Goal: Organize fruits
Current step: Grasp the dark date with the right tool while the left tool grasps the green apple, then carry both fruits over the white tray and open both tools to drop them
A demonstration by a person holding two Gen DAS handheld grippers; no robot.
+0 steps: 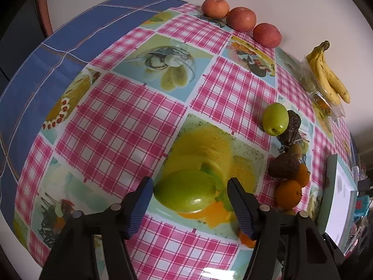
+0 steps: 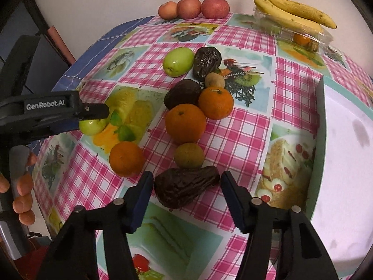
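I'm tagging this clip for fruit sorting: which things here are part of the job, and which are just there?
Part of the job:
green fruit between the open left gripper
dark wrinkled fruit between the open right gripper
oranges
apples
bananas

Just there:
checked tablecloth
white tray

**Inspector A:** Lighting condition?

**Inspector B:** Even indoor light, moderately bright, colours slightly warm. A white glare patch sits on the glossy tabletop (image 1: pixel 121 107) at its near edge in the left wrist view, between the claw arms. Small highlights show on the green fruit (image 1: pixel 275 119).

**Inspector A:** Shadows?

**Inspector B:** Soft and short, close under each fruit. The white tray (image 2: pixel 345 140) reads near overexposed.

**Inspector A:** Image quality?

**Inspector B:** Strong fisheye bulge; the tabletop curves like a dome, with black vignette at all corners. Mild softness and compression smear throughout; detail degrades away from the tabletop centre.
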